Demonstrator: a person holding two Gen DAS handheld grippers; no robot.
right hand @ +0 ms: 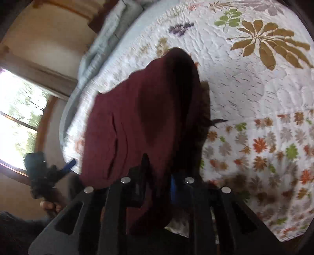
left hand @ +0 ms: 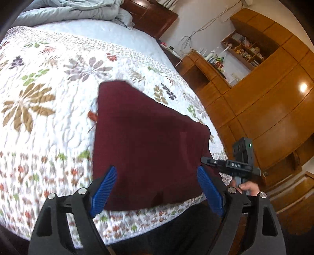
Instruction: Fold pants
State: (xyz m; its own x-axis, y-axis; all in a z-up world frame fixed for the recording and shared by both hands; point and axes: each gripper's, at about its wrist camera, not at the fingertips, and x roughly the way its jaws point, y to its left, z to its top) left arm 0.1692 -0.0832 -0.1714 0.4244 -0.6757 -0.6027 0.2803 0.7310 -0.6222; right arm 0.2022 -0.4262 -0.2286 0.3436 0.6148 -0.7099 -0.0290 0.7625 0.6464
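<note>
Pants point(left hand: 149, 145): maroon, lying on the floral quilt point(left hand: 49, 121) near the bed's front edge, one corner lifted.
Left gripper point(left hand: 157, 188): blue pads spread wide, holding nothing, poised above the near hem.
Right gripper point(right hand: 159, 176): pads closed on the maroon cloth, raising that edge off the quilt.
Background: grey duvet point(left hand: 78, 9), wooden cabinets point(left hand: 265, 109).

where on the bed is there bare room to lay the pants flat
Most free: the floral quilt left of the maroon pants, up to the crumpled grey duvet at the head. A narrow strip of quilt runs between the pants and the bed's near edge. Crowded: the right edge, where the right gripper clamps the cloth; the left gripper is open.
</note>
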